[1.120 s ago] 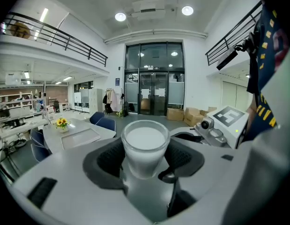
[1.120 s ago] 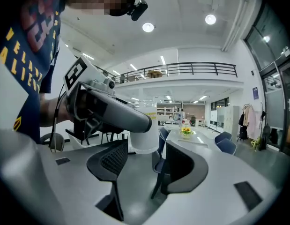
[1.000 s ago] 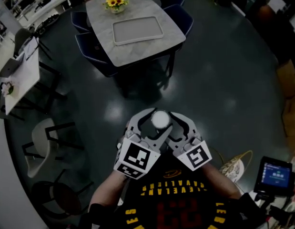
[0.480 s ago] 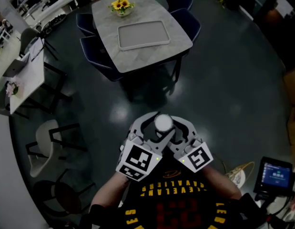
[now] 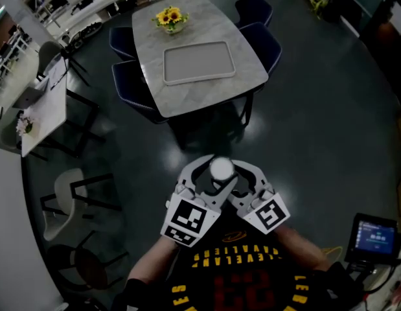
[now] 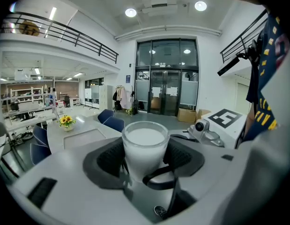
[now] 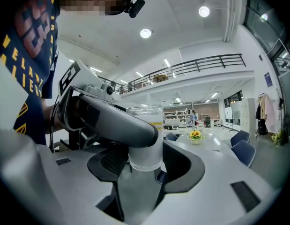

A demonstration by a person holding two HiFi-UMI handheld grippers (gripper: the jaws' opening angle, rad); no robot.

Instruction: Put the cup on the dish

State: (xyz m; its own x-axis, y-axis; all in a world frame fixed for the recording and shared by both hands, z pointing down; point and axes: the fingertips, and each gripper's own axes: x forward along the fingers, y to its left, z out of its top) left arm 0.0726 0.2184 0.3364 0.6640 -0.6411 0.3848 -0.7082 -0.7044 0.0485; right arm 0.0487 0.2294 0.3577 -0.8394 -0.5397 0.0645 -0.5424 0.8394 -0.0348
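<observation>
the cup (image 5: 221, 168) sits near the person's chest, clamped in the left gripper (image 6: 145, 159). the right gripper (image 7: 145, 165) seems closed on it too, though a left jaw crosses and hides one side. the tray (image 5: 199, 62) lies well apart on the table (image 5: 187, 102).

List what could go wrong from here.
1. The cup hangs over the floor, clamped by both the left hand-held gripper and the right hand-held gripper; if they pull unevenly, it may tip or drop.
2. It looks full of something white, so a jolt might spill it.
3. The flowers stand close to the tray on the table; a reach past the tray could knock them.
</observation>
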